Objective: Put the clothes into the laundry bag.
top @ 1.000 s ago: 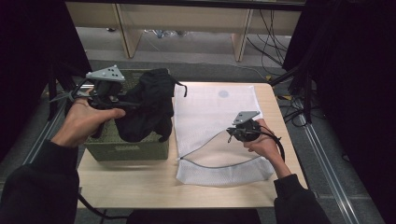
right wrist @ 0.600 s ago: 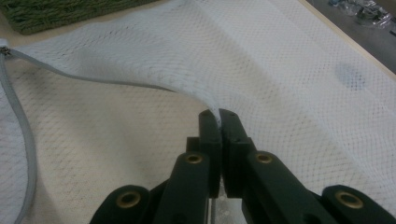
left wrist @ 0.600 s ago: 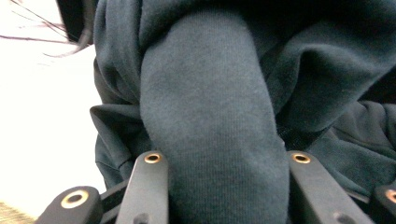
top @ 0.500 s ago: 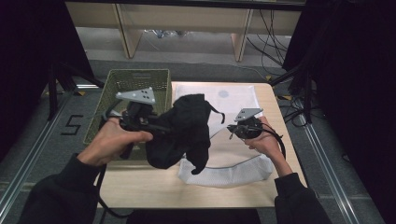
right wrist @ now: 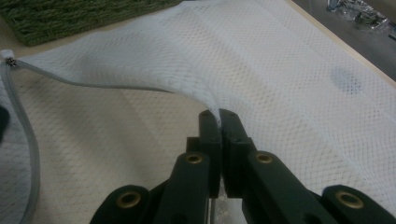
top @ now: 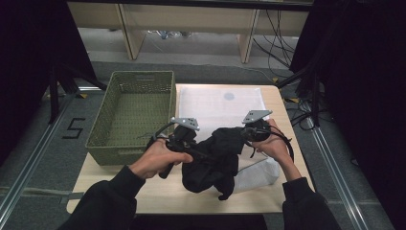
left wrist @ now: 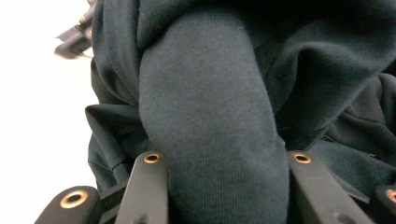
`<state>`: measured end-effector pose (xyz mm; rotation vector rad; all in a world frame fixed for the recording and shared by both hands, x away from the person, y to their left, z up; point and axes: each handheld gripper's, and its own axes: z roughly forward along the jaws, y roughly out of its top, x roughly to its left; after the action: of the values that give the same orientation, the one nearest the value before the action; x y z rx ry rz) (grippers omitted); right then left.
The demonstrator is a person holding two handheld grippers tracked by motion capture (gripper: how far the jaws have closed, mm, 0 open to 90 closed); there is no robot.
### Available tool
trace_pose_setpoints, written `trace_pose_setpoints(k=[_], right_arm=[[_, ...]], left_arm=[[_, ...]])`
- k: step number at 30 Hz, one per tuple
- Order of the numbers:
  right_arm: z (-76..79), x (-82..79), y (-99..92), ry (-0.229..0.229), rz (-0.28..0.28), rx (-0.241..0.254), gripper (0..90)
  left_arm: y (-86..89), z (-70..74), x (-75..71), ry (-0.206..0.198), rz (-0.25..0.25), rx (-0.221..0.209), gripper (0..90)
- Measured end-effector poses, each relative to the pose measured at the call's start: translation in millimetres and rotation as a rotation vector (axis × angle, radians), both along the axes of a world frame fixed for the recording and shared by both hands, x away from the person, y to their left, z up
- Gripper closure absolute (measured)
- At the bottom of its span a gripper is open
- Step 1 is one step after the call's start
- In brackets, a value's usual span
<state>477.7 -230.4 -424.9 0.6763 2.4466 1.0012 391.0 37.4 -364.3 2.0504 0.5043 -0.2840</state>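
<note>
Left gripper point(top: 187, 140), jaws pinching the black garment point(top: 214, 160), has carried it from over the green basket point(top: 131, 115) to the mesh laundry bag point(right wrist: 289, 79); my right gripper point(right wrist: 219, 122) pinches that bag's top layer raised, so stuffing looks imminent.

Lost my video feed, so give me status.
Left gripper shut on black garment, over mesh bag. Right gripper shut on bag's top layer. Green basket empty.

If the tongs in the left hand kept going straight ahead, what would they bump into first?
They already hold the dark green fleece garment. Pushed straight on, the left tongs would probably carry it into the white mesh laundry bag, though depth is unclear.
</note>
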Motion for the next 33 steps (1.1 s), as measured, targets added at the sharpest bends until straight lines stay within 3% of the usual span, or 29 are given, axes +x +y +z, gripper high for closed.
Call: trace_pose_setpoints(k=[1,4,7,11,13,19,21,25,29,30,33], right_arm=[[1.1,-0.4,-1.2,0.013,0.0,0.0,89.9],[2.5,-0.4,-2.4,0.008,0.001,0.005,89.9],[7.0,-1.5,-5.4,0.006,-0.001,0.023,89.9],[8.6,-1.6,-6.8,0.004,-0.002,0.034,89.9],[9.8,-1.3,-7.4,0.007,-0.003,0.049,89.9],[13.0,-3.2,-7.4,0.007,0.005,0.052,89.9],[14.7,-3.7,-7.3,-0.007,0.008,0.052,89.9],[18.1,-6.2,-5.0,-0.001,0.016,0.063,89.9],[21.3,-9.2,-2.7,0.004,0.013,0.066,89.9],[22.4,-9.0,-2.4,-0.015,0.026,0.065,89.8],[25.3,-10.8,-0.9,-0.021,0.032,0.065,89.9]], left_arm=[[-8.9,-9.9,-1.1,0.054,0.019,-0.015,65.1],[-15.5,-19.6,4.3,0.053,0.016,-0.018,65.1],[-26.5,-33.6,13.3,0.095,0.025,-0.017,65.1],[-29.7,-42.5,23.4,0.104,0.038,-0.016,65.1],[-33.4,-49.4,29.5,0.092,0.043,0.003,65.0],[-42.1,-72.7,43.0,0.119,0.055,0.066,64.6],[-44.1,-80.1,48.5,0.108,0.082,0.072,64.5],[-47.4,-89.7,55.5,0.137,0.114,0.113,64.4],[-47.3,-88.7,57.8,0.153,0.142,0.155,64.3],[-46.4,-87.3,58.8,0.156,0.149,0.167,64.2],[-44.0,-83.0,63.6,0.139,0.199,0.205,64.2]])
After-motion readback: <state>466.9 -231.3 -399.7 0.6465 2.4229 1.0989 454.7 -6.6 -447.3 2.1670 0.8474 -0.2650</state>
